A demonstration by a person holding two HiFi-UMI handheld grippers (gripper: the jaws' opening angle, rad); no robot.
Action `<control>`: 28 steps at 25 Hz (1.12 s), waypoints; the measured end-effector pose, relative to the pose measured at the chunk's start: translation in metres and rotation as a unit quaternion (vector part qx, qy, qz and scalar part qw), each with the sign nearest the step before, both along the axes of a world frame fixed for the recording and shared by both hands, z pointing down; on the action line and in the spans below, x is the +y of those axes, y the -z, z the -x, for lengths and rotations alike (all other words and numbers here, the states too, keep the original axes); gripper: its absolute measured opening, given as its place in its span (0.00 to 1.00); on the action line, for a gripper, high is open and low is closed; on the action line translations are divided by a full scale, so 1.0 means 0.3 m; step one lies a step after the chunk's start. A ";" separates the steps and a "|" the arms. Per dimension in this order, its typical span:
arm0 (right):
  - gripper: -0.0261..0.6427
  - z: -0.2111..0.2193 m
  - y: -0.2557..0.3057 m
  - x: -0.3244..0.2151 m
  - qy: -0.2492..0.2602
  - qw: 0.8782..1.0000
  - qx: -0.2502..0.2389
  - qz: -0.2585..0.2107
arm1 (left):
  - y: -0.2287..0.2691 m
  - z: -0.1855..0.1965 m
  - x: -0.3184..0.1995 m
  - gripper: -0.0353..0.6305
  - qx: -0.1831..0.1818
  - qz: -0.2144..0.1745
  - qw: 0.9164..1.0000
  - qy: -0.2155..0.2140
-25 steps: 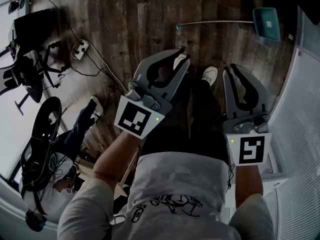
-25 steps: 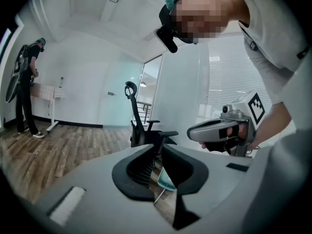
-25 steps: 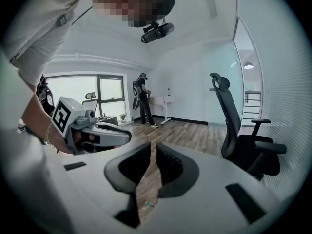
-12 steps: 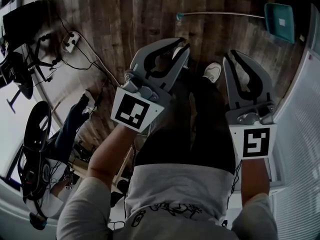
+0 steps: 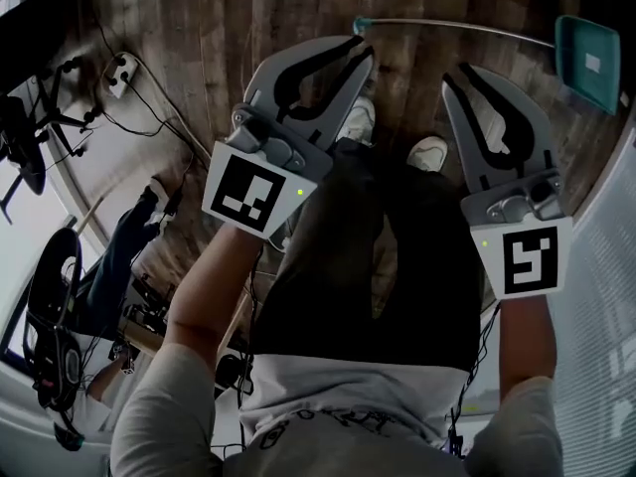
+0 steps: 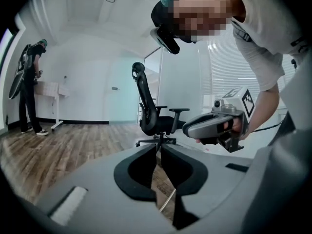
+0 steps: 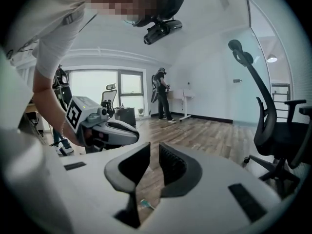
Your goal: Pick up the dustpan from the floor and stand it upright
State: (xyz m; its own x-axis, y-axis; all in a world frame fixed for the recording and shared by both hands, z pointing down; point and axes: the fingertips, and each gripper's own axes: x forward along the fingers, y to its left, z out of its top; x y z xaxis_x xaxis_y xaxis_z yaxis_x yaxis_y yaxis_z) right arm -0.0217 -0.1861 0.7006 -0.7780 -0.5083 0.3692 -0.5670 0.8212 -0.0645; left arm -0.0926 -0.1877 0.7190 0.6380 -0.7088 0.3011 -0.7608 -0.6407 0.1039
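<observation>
Teal dustpan [image 5: 586, 66] flat on wood floor [image 5: 219, 28], beyond left gripper [image 5: 364, 52] and right gripper [image 5: 453, 72], both jaws clenched on nothing

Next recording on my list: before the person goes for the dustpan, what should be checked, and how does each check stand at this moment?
1. Dustpan in sight: ok. The dustpan lies on the wood floor, not upright.
2. Handle free to grasp: ok. The handle lies on bare boards with nothing on it.
3. Left gripper empty: ok. Its jaws are together on nothing.
4. Right gripper empty: ok. Its jaws are together on nothing.
5. Jaws opened for a grasp: not ok, on either gripper.
6. Grippers at the handle: not ok. Both are held apart from it.
</observation>
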 end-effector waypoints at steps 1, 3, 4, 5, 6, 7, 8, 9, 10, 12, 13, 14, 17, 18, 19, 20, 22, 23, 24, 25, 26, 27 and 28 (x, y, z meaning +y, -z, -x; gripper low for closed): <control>0.09 0.004 -0.043 -0.013 0.009 1.000 0.001 -0.004 | -0.045 0.003 -0.009 0.09 -0.004 -0.003 1.000 -0.003; 0.09 0.013 -0.146 -0.040 0.030 1.000 0.006 -0.003 | -0.135 0.012 -0.035 0.09 -0.007 -0.008 1.000 -0.004; 0.10 0.017 -0.206 -0.047 0.042 0.999 0.011 0.003 | -0.181 0.017 -0.044 0.09 -0.007 -0.008 1.000 -0.003; 0.13 0.020 -0.267 -0.051 0.058 0.998 0.016 0.009 | -0.231 0.024 -0.049 0.09 -0.009 -0.006 1.000 -0.005; 0.13 0.024 -0.326 -0.057 0.073 0.997 0.021 0.014 | -0.283 0.032 -0.055 0.08 -0.013 -0.005 1.000 -0.009; 0.14 0.030 -0.378 -0.068 0.087 0.996 0.024 0.014 | -0.334 0.042 -0.065 0.08 -0.016 -0.005 1.000 -0.012; 0.14 0.039 -0.424 -0.084 0.098 0.995 0.022 0.012 | -0.382 0.053 -0.078 0.08 -0.016 -0.005 1.000 -0.013; 0.14 0.051 -0.464 -0.098 0.106 0.994 0.018 0.010 | -0.426 0.065 -0.092 0.08 -0.013 -0.007 1.000 -0.011; 0.14 0.064 -0.504 -0.108 0.113 0.993 0.013 0.009 | -0.468 0.076 -0.101 0.07 -0.008 -0.007 1.000 -0.007; 0.14 0.086 -0.596 -0.114 0.131 0.991 0.011 0.012 | -0.555 0.093 -0.101 0.07 0.000 -0.009 1.000 -0.001; 0.15 0.094 -0.647 -0.115 0.142 0.990 0.014 0.013 | -0.600 0.099 -0.097 0.07 -0.001 -0.012 1.000 -0.002; 0.15 0.101 -0.698 -0.116 0.153 0.988 0.015 0.010 | -0.646 0.102 -0.093 0.07 -0.004 -0.015 1.000 -0.003; 0.16 0.122 -0.851 -0.119 0.182 0.983 0.009 -0.006 | -0.791 0.108 -0.091 0.07 -0.015 -0.024 1.000 -0.007; 0.17 0.134 -0.898 -0.120 0.187 0.982 0.002 -0.011 | -0.838 0.113 -0.092 0.07 -0.015 -0.025 1.000 -0.005; 0.17 0.148 -0.943 -0.118 0.188 0.982 -0.007 -0.012 | -0.884 0.120 -0.091 0.07 -0.013 -0.025 1.000 -0.003; 0.17 0.161 -0.988 -0.111 0.189 0.982 -0.014 -0.013 | -0.931 0.127 -0.085 0.07 -0.011 -0.021 1.000 0.000; 0.18 0.183 -1.082 -0.089 0.198 0.980 -0.012 -0.012 | -1.030 0.144 -0.066 0.07 -0.011 -0.008 1.000 0.004; 0.18 0.192 -1.128 -0.078 0.204 0.979 -0.007 -0.011 | -1.079 0.153 -0.057 0.07 -0.012 -0.001 1.000 0.006; 0.19 0.201 -1.172 -0.065 0.211 0.977 0.000 -0.010 | -1.126 0.162 -0.048 0.07 -0.014 0.006 1.000 0.009; 0.19 0.209 -1.214 -0.049 0.220 0.975 0.008 -0.008 | -1.172 0.169 -0.038 0.07 -0.015 0.015 1.000 0.013; 0.19 0.218 -1.254 -0.033 0.229 0.973 0.015 -0.007 | -1.216 0.175 -0.028 0.07 -0.016 0.023 0.999 0.017; 0.19 0.228 -1.291 -0.017 0.237 0.971 0.019 -0.006 | -1.258 0.178 -0.018 0.07 -0.018 0.031 0.999 0.018; 0.19 0.238 -1.324 -0.003 0.241 0.970 0.018 -0.004 | -1.298 0.179 -0.008 0.07 -0.021 0.038 0.999 0.018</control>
